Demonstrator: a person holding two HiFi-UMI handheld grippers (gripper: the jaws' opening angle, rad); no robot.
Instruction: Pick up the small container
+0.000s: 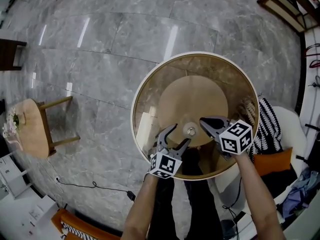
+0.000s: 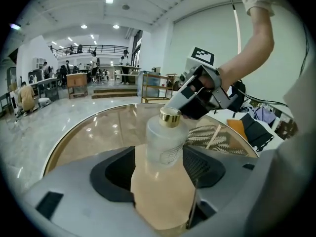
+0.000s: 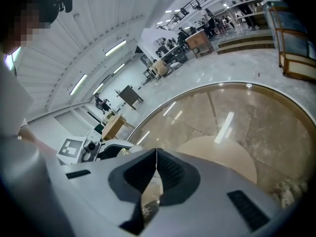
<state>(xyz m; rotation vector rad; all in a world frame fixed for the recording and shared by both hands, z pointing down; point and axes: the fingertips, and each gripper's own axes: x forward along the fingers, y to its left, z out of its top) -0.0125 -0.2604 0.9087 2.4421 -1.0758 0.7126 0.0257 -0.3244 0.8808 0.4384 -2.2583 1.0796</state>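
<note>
Step in hand: approach and line-up for the grasp; the container is not yet held.

- Small container: frosted bottle with a gold cap, upright on the round glass bench, near its middle, above the tan disc of the base seen through the glass.
- Left gripper: fingers released and wide apart. In the left gripper view the bottle stands in the gap between them, at the mouth of the opening; neither pad appears to touch it.
- Right gripper: fingers clenched tip to tip, with nothing between them. It hangs just right of the bottle, angled down toward the bench.

Judgement: the left gripper is the one set up for the pick.

Next move calls for:
- advancing the left gripper a little, so the pads flank the bottle's body and not its narrow neck;
- closing evenly from both sides;
- lifting straight up.

Risk, judged: the bottle is tall and slim on smooth glass, so an off-centre push from one finger may slide or tip it. The right gripper sits close and should keep clear.
</note>
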